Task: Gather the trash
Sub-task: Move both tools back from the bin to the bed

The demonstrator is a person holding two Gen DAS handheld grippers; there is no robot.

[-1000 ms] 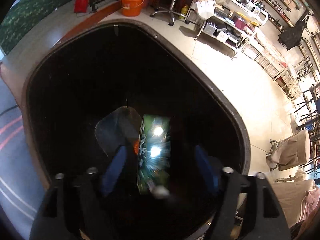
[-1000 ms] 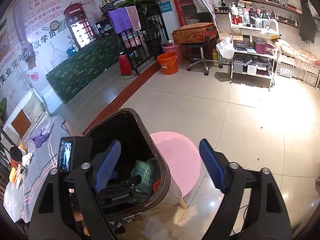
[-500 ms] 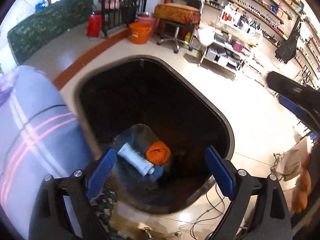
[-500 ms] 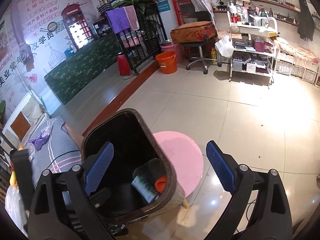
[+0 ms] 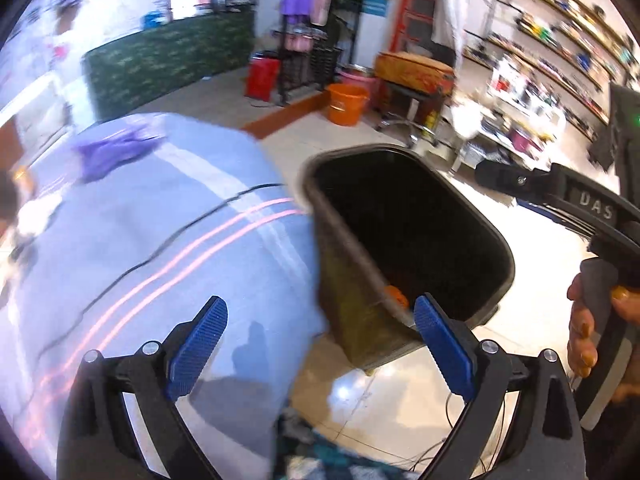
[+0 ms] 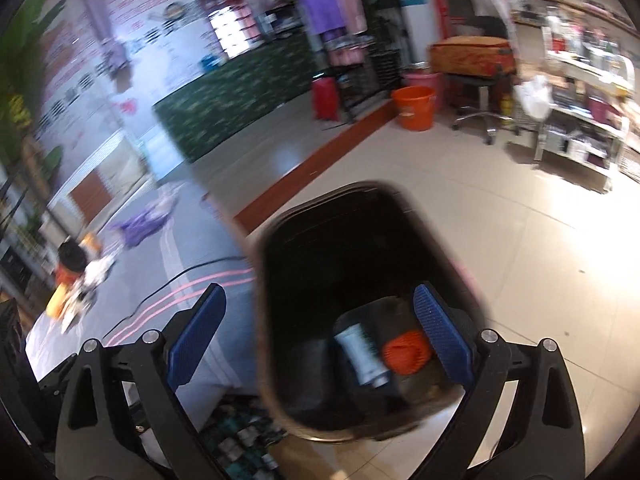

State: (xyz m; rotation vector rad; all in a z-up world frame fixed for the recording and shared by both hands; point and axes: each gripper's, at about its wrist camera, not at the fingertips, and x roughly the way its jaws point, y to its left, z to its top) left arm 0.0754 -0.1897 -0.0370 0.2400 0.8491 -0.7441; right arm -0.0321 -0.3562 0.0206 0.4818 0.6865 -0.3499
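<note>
Right wrist view alone shows a tube [image 6: 362, 354] inside the bin [image 6: 262, 320]; both tools gape, empty.

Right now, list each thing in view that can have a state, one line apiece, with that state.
Trash bin: upright, no lid on, partly filled.
White tube: lying inside the bin.
Orange item: inside the bin, beside the tube.
Left gripper: open, empty.
Right gripper: open, empty.
Orange bucket: upright on the floor.

A grey striped bed cover [image 5: 168, 216] bears a purple cloth [image 5: 108, 152] and a black cable [image 5: 172, 240]; blur hides finer detail.
</note>
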